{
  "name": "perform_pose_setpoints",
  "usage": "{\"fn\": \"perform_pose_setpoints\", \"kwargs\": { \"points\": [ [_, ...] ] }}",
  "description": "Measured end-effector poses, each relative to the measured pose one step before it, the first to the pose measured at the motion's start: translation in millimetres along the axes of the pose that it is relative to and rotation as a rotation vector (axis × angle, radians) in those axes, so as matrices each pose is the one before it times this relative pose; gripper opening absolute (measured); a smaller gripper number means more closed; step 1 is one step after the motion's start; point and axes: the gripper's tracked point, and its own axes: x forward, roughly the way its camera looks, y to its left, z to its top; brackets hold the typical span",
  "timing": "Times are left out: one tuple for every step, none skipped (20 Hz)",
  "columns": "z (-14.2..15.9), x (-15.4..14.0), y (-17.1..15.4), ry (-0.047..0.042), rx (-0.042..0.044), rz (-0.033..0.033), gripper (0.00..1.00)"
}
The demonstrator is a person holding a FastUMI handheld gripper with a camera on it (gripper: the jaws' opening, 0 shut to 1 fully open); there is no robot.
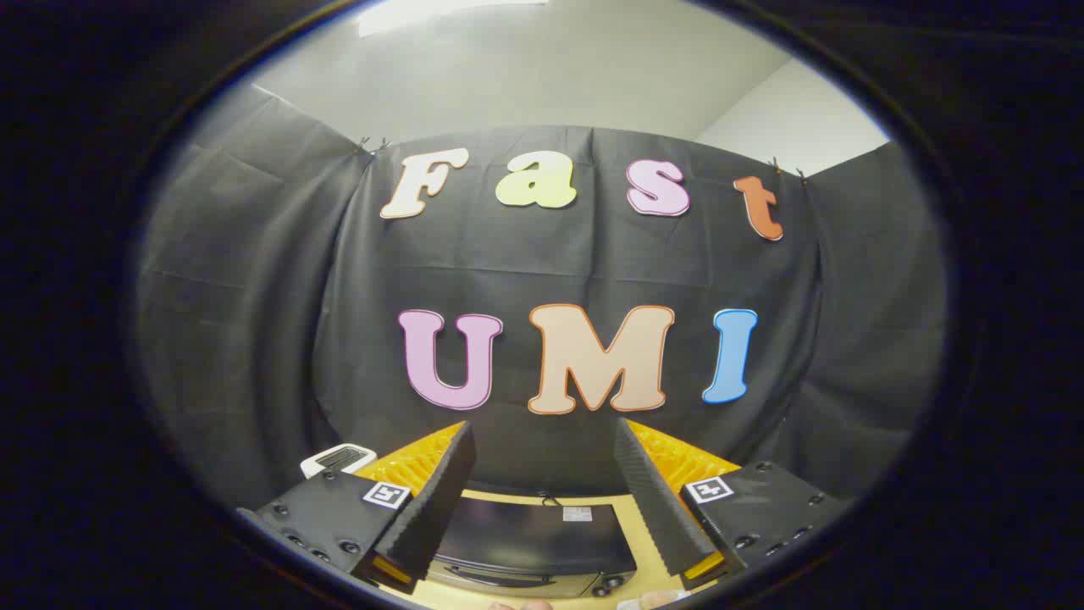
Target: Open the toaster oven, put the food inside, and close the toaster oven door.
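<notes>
- The gripper is held high and level, its two fingers spread wide apart with nothing between the pads.
- Below and between the fingers sits the toaster oven, a dark box seen from above and in front, standing on a light wooden desk.
- The oven's top is flat and dark, with a small pale label near its far right corner.
- Along the near edge of the oven a handle bar runs across the front, and the door looks closed against the body; a round knob shows at the near right corner.
- A cable runs off the oven's far side toward the black cloth wall.
- To the left, beyond the left finger, a small white object with dark slots rests near the cloth; what it is cannot be told.
- At the near edge of the desk, in front of the oven, some pale shapes peek up, too cut off to identify.
- The black cloth hangs behind the desk, with a pale wall and ceiling above it.
</notes>
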Motion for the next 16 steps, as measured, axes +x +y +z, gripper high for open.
{"fn": "perform_pose_setpoints", "kwargs": {
  "points": [
    [-1.21, 1.76, -4.03, -0.00046, 0.00630, -0.00920, 1.00],
    [0.13, 1.75, -3.72, -0.00216, 0.00797, -0.00961, 1.00],
    [-0.32, 1.68, -3.39, 0.00221, 0.00816, -0.00895, 1.00],
    [-0.67, 1.07, -1.68, 0.00229, 0.00285, -0.00905, 1.00],
    [-1.16, 0.91, -2.20, 0.00015, 0.00254, -0.00851, 1.00],
    [0.56, 1.36, -1.37, -0.00159, 0.00354, -0.00380, 1.00],
    [-1.53, 1.76, -0.92, 0.00137, 0.00465, -0.00307, 1.00],
    [0.12, 0.68, -0.67, 0.00093, 0.00514, -0.00189, 1.00],
    [-0.39, 0.44, -1.04, 0.00041, 0.00471, -0.00295, 1.00],
    [-0.50, 0.77, -2.46, 0.00038, 0.00379, -0.00551, 1.00],
    [-0.38, 1.26, -3.03, 0.00113, 0.00330, -0.00591, 1.00],
    [-0.74, 1.37, -1.45, -0.00125, 0.00479, -0.00168, 1.00],
    [0.30, 1.02, 0.04, -0.00244, 0.00770, 0.00346, 1.00],
    [-0.74, 1.69, -1.01, -0.00238, 0.00829, 0.00160, 1.00],
    [-1.83, 1.88, -0.19, 0.00014, 0.00753, 0.00300, 1.00],
    [-5.06, 1.35, -1.14, 0.00477, 0.00533, 0.00095, 1.00]
  ]
}}
